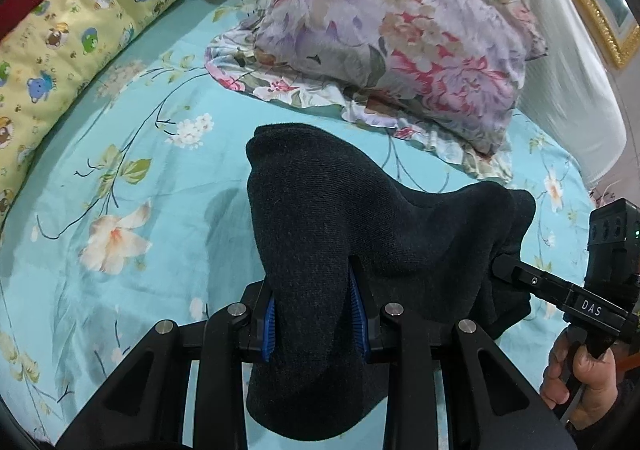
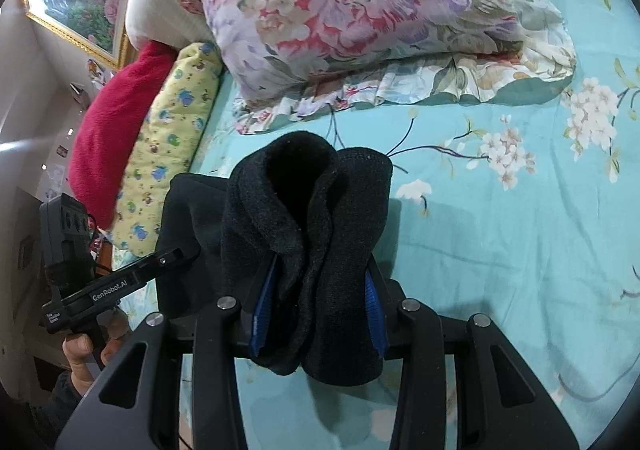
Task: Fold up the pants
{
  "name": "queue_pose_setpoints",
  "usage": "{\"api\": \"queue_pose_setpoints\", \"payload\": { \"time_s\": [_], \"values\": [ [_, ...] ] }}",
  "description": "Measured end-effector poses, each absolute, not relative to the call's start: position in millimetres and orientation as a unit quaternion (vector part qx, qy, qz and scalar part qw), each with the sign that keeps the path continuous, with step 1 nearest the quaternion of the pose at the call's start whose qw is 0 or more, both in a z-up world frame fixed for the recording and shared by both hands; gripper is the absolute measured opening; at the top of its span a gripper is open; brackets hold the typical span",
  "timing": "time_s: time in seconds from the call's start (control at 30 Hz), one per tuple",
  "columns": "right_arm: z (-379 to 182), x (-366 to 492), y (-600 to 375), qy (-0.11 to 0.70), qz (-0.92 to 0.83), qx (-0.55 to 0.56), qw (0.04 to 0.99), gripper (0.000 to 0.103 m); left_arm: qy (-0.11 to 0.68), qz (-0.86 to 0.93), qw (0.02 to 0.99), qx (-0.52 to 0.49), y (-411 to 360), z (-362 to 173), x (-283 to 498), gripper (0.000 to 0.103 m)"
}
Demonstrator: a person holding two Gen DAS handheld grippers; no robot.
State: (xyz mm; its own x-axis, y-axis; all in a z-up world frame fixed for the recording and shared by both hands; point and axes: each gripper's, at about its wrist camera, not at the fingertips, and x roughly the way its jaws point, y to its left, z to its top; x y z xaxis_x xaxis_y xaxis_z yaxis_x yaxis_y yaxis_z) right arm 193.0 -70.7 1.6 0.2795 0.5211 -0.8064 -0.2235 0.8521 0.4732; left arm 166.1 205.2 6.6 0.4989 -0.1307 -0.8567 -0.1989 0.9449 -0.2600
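Note:
The dark navy knit pants hang bunched between both grippers above the bed. My left gripper is shut on a fold of the pants, which drape over and below its blue pads. My right gripper is shut on another bunched part of the pants, the cloth rolled up between its blue pads. In the left wrist view the right gripper enters from the right, its tip buried in the cloth. In the right wrist view the left gripper comes in from the left, touching the pants.
A turquoise floral bed sheet lies under everything. A purple-pink floral pillow lies at the head of the bed, also in the right wrist view. A yellow cartoon-print bolster and a red blanket run along the side.

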Motion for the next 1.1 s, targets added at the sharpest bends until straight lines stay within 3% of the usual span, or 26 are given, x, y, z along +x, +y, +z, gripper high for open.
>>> {"api": "queue_pose_setpoints", "payload": {
  "time_s": [0.1, 0.2, 0.43, 1.1],
  "values": [
    [-6, 201, -72, 0.555, 0.233, 0.13, 0.788, 0.044, 0.505, 0.023, 0.846, -0.169, 209, -4, 173, 0.033],
    [-12, 206, -75, 0.558, 0.226, 0.124, 0.789, 0.054, 0.51, 0.023, 0.84, -0.181, 216, -14, 176, 0.041],
    [-20, 207, -89, 0.55, 0.222, 0.092, 0.8, 0.066, 0.502, 0.021, 0.848, -0.17, 223, -22, 173, 0.067],
    [6, 169, -109, 0.542, 0.2, 0.118, 0.808, 0.069, 0.508, 0.051, 0.839, -0.187, 227, 0, 119, 0.07]
  ]
}}
